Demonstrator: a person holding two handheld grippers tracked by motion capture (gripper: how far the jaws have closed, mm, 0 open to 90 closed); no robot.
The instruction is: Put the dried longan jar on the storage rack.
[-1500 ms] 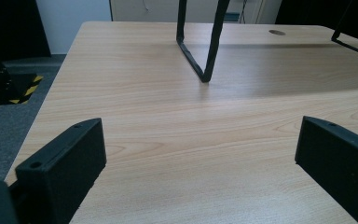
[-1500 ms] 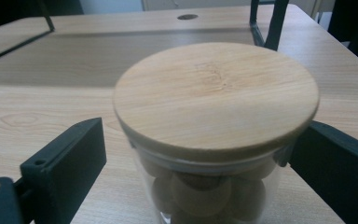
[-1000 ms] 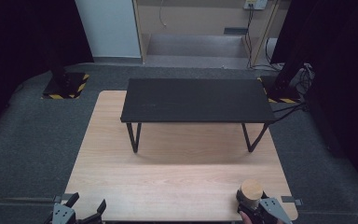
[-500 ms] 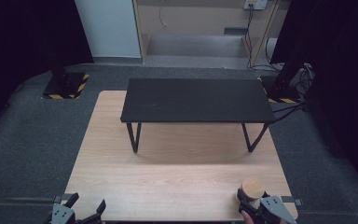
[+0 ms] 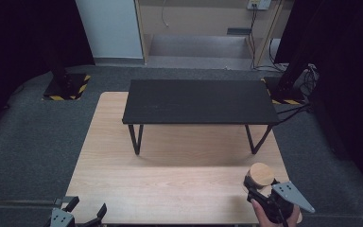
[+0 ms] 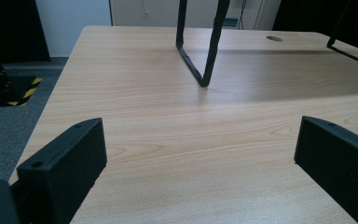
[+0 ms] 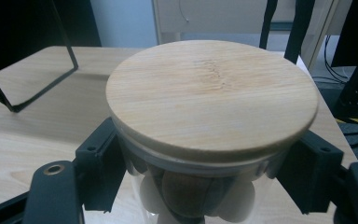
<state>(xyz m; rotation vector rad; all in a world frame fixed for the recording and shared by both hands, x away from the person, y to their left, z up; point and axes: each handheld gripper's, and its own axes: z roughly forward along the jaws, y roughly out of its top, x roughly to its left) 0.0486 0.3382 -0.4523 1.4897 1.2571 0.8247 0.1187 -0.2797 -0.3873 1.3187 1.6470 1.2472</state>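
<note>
Right gripper point(image 5: 257, 188) was clamped on the jar point(image 5: 261, 175), upright, just in front of the shelf's point(image 5: 198, 101) right leg. Left gripper point(image 5: 75, 213) sat agape, way off.

You stand at a light wooden table point(image 5: 170, 189) on grey carpet point(image 5: 33, 142). A low black stand point(image 5: 198, 101) on thin black legs sits toward its 12 o'clock edge. Beyond, at 11 o'clock, you see a pale blue panel point(image 5: 108, 28); at 12, a beige wall point(image 5: 194, 16) with cables point(image 5: 253, 28) hanging. Yellow-and-black striped bases point(image 5: 66, 87) sit at 10 and 2 o'clock. Both sides are dark.
</note>
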